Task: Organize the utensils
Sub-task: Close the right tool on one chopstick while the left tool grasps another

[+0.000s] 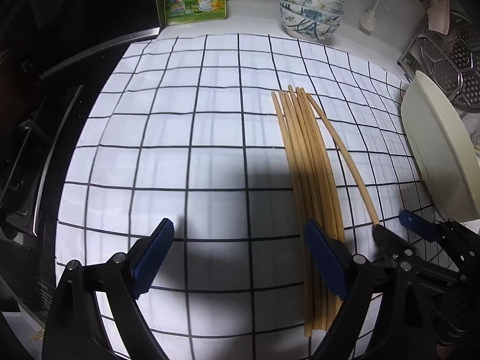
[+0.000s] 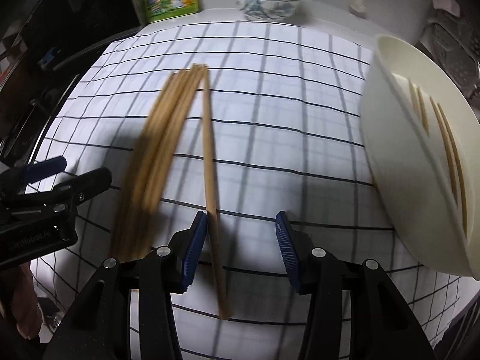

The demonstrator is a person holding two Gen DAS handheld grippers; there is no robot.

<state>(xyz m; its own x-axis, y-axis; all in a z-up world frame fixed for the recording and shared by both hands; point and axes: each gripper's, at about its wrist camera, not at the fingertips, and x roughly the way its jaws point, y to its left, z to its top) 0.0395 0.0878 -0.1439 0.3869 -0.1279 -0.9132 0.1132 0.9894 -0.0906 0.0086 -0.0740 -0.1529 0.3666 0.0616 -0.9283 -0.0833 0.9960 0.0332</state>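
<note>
A bundle of chopsticks lies side by side on the checked cloth covering the counter, gathered there probably so they can be picked off one at a time. One stray chopstick lies just apart, between the parted jaws of the right hand-held gripper, touching its left pad but not clamped, likely the next grab. The left hand-held gripper hangs wide and empty beside the bundle. A white tray on the right already holds several chopsticks, apparently the destination.
</note>
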